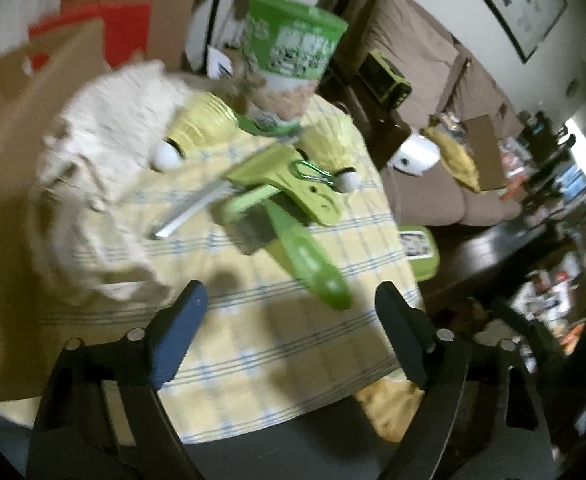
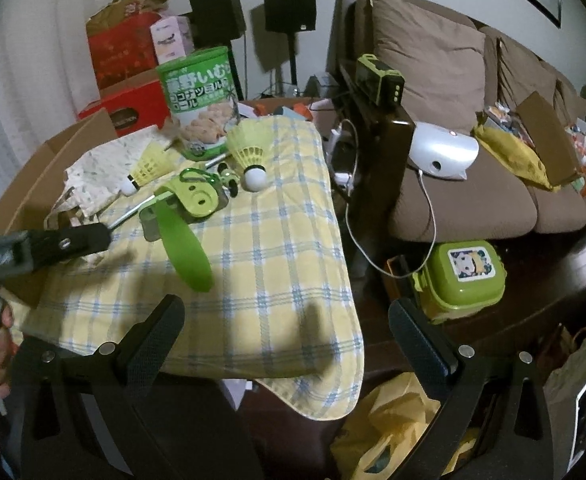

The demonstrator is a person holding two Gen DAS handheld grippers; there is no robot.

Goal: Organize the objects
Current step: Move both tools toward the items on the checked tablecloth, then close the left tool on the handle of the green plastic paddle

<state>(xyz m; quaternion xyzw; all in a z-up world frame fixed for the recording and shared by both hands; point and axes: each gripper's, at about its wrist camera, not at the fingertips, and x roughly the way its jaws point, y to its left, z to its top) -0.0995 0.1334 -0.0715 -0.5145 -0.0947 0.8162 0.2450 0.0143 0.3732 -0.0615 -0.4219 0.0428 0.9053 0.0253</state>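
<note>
L gripper (image 1: 289, 336): hovering wide open, empty.
R gripper (image 2: 289, 344): gaping too, holding nothing.
Green strap (image 1: 313, 264): prob. light, floppy; pinching mid-length looks best.

The green canister (image 2: 199, 100), printed with Japanese lettering and a picture of pale rolled snacks, stands upright at the far end of the yellow checked cloth (image 2: 269, 248). Just in front of the canister, a yellow shuttlecock (image 2: 249, 152) stands on its white cork tip. To the canister's left, a second yellow shuttlecock (image 2: 147, 168) lies tilted, cork toward us, against crumpled white paper (image 2: 101, 168). Nearer than the canister, a lime-green toy camera (image 2: 195, 196) lies flat with a green carabiner (image 2: 193, 178) on top, and its long green strap (image 2: 185, 248) trails toward the cloth's near edge. A thin silver rod (image 2: 133, 212) lies slanted beside the camera.
</note>
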